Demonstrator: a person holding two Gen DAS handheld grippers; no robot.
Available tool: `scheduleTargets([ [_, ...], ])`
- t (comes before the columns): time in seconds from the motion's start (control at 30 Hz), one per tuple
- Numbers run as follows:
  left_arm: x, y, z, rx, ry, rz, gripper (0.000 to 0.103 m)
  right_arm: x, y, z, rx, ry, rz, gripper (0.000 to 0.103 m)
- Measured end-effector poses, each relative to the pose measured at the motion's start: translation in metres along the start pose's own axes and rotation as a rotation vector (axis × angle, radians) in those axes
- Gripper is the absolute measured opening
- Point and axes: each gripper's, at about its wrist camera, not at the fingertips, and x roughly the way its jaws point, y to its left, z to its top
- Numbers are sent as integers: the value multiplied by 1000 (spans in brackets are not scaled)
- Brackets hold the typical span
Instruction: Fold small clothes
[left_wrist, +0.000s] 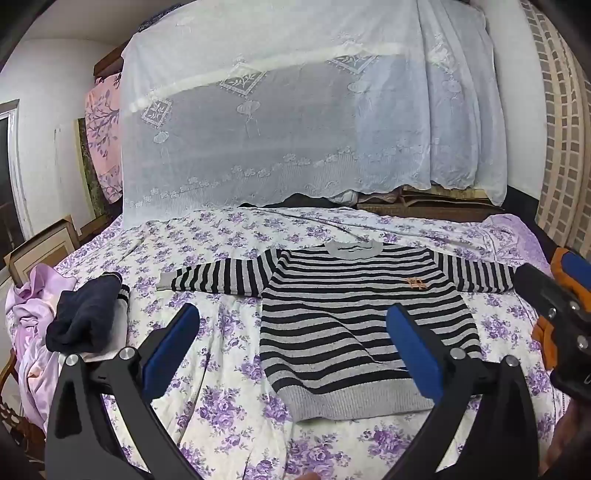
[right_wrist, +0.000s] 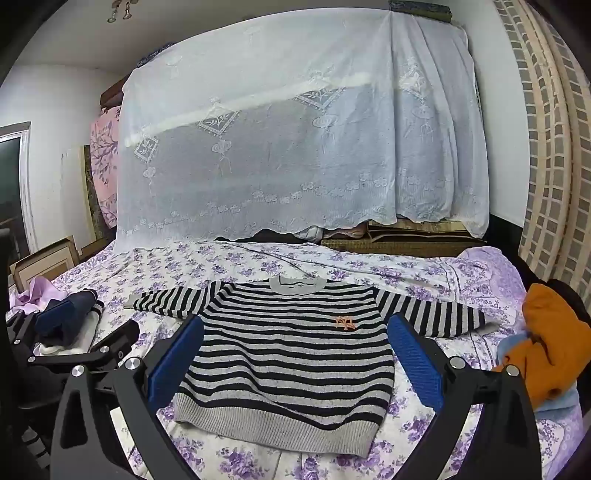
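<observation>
You are looking at a sweater (right_wrist: 288, 354) banded in black and speckled grey stripes, with a plain grey ribbed hem and collar and a small orange emblem (right_wrist: 345, 323) on the chest. Under it, the bedsheet (left_wrist: 229, 332) is white, printed with purple roses. Your left gripper (left_wrist: 295, 350) and right gripper (right_wrist: 295, 362) each show black arms with bright blue pads. To your left lies a dark navy garment (left_wrist: 85, 317) with a striped cuff, beside pale lilac cloth (left_wrist: 33, 295). To your right sits an orange garment (right_wrist: 550, 347) over light blue fabric (right_wrist: 561, 402). Behind hangs a white embroidered lace curtain (right_wrist: 295, 147), and a pink cloth (left_wrist: 103, 136) with purple branches.
</observation>
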Motion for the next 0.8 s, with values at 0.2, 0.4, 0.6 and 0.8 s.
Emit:
scheduleTargets([
  [0.2,1,0,0,-7,14,-8,99,-2,2,-4,2,-5,3,100],
  [0.4,1,1,0,-9,14,-7,99,3,10,-12,-6,-4,6,100],
  [0.6,1,0,0,-8,14,-8,99,-2,6,-6,6,-1,8,100],
  [0.8,1,1,0,-9,14,-8,99,-3,7,-7,3,-7,10,100],
])
